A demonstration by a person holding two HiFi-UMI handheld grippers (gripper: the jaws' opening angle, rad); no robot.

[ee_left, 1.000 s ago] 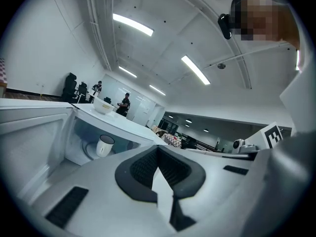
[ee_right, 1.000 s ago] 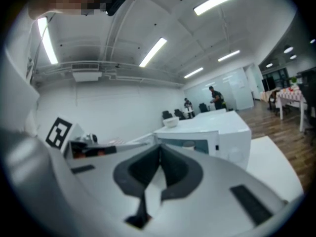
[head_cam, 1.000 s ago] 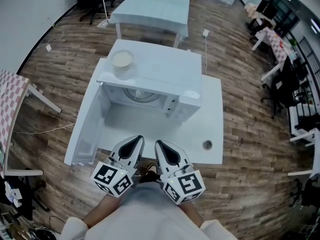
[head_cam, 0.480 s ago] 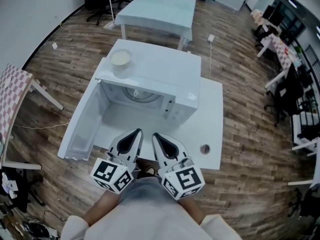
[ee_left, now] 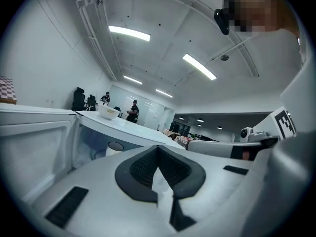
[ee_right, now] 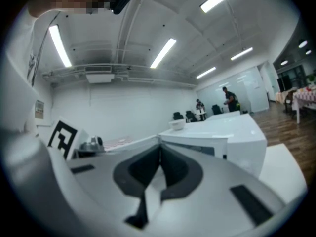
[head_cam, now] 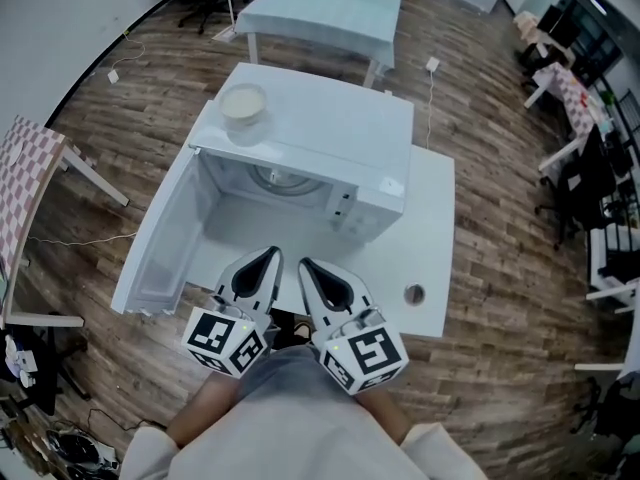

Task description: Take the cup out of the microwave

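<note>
The white microwave [head_cam: 330, 143] stands on a white table [head_cam: 428, 230] with its door [head_cam: 155, 243] swung open to the left. In the left gripper view a white cup [ee_left: 114, 148] stands inside the cavity. In the head view only a round shape [head_cam: 277, 179] shows there, half hidden under the microwave's top. My left gripper [head_cam: 272, 253] and right gripper [head_cam: 303, 262] hover side by side over the table's near edge, in front of the open cavity and apart from the cup. Both are shut and empty, their jaws meeting in each gripper view.
A pale bowl [head_cam: 243, 103] sits on the microwave's top near its back left corner. The table has a round cable hole [head_cam: 414, 293] at the front right. A larger table [head_cam: 325, 3], a checkered one [head_cam: 25, 183] and office chairs stand on the wooden floor around.
The head view has drifted, so the microwave sits slightly higher and further right in the picture. My left gripper has shifted a little. Both grippers stay shut and close together.
</note>
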